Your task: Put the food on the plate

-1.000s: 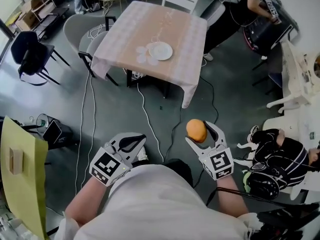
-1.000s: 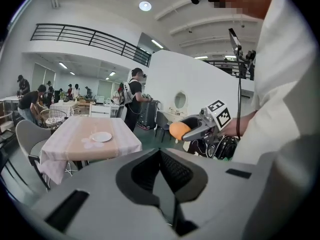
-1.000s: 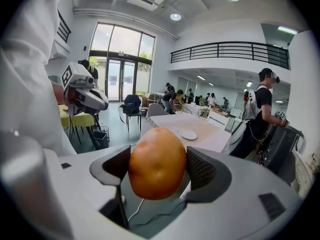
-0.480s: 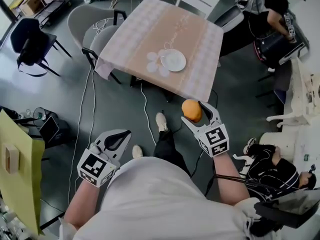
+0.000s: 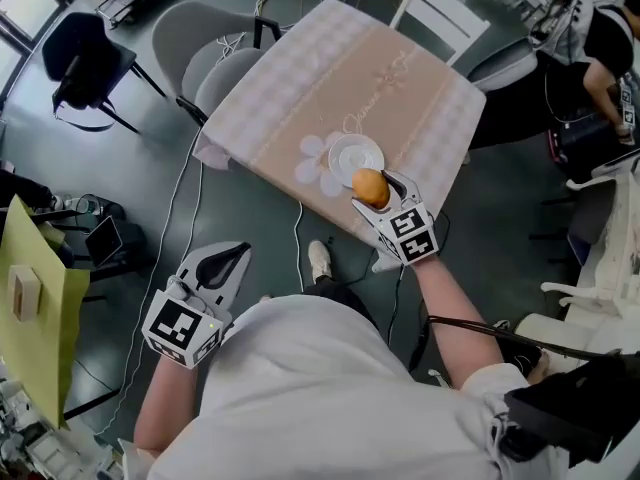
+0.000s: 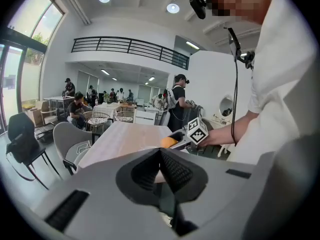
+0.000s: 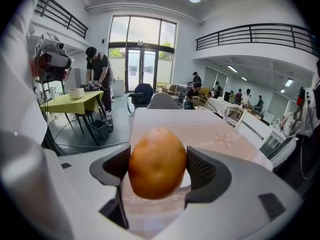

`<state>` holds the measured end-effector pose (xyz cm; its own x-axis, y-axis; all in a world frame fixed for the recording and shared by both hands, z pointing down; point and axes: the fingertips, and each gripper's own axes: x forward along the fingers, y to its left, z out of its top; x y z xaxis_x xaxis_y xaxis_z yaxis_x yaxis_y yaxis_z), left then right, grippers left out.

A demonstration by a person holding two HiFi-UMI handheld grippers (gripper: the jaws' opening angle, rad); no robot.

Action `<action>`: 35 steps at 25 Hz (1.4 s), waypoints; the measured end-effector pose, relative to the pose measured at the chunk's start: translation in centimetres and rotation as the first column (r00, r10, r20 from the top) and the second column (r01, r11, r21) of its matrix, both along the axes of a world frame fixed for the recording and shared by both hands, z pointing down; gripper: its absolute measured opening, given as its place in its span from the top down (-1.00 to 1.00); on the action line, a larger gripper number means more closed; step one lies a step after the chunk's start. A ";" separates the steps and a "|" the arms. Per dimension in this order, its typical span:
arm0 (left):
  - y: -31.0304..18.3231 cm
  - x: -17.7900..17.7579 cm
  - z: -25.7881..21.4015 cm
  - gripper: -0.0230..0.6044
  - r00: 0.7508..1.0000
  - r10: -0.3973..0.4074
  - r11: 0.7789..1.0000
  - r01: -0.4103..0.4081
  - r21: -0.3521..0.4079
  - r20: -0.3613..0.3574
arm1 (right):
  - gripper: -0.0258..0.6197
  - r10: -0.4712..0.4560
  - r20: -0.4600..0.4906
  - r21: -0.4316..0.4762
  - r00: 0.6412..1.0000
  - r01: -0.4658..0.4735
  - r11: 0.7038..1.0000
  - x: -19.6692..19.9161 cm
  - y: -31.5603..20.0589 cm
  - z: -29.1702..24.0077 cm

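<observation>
My right gripper (image 5: 372, 190) is shut on an orange, egg-shaped piece of food (image 5: 370, 187), held over the near edge of the table. The same food (image 7: 157, 163) fills the space between both jaws in the right gripper view. A small white plate (image 5: 352, 155) lies on the pink tablecloth just beyond it, and the food overlaps its near rim in the head view. My left gripper (image 5: 226, 261) hangs low at the left over the floor, away from the table, its jaws together with nothing between them. In the left gripper view, the food (image 6: 168, 142) shows small past the shut jaws.
The table (image 5: 300, 78) has grey chairs (image 5: 215, 58) on its left side and a white chair (image 5: 440, 18) at the far end. Cables (image 5: 190, 208) trail over the floor. A yellow-green table (image 5: 30, 308) stands at the left. People stand at the upper right.
I have walked up to the table. The right gripper carried the food forward from over the floor to the table edge beside the plate. The left gripper stayed low.
</observation>
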<state>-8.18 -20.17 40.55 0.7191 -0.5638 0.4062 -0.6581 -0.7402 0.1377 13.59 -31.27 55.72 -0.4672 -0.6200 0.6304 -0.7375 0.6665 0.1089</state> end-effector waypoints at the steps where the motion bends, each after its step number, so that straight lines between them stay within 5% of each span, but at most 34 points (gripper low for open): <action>1: -0.7 0.6 0.0 0.90 1.000 -0.015 1.000 0.015 -0.004 0.006 | -0.18 -0.015 -0.006 -0.014 1.000 0.015 1.000 0.4 -1.3 1.0; 15: -4.9 3.3 1.2 0.90 0.978 -0.188 0.979 0.195 -0.063 0.095 | -0.18 -0.163 -0.016 -0.160 0.987 0.158 0.974 0.5 -10.3 11.3; 26: -5.7 3.3 1.5 0.90 0.973 -0.207 0.974 0.215 -0.076 0.102 | -0.18 -0.186 0.017 -0.110 0.982 0.187 0.976 -0.2 -11.2 11.3; 35: -5.3 3.5 1.7 0.90 0.979 -0.177 0.979 0.186 -0.088 0.099 | -0.18 -0.175 -0.053 -0.157 0.983 0.165 0.974 0.1 -10.4 11.6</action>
<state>-4.70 -25.49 42.22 0.5666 -0.6362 0.5237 -0.7930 -0.5936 0.1368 13.68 -41.65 67.30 -0.5118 -0.4301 0.7437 -0.6067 0.7939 0.0416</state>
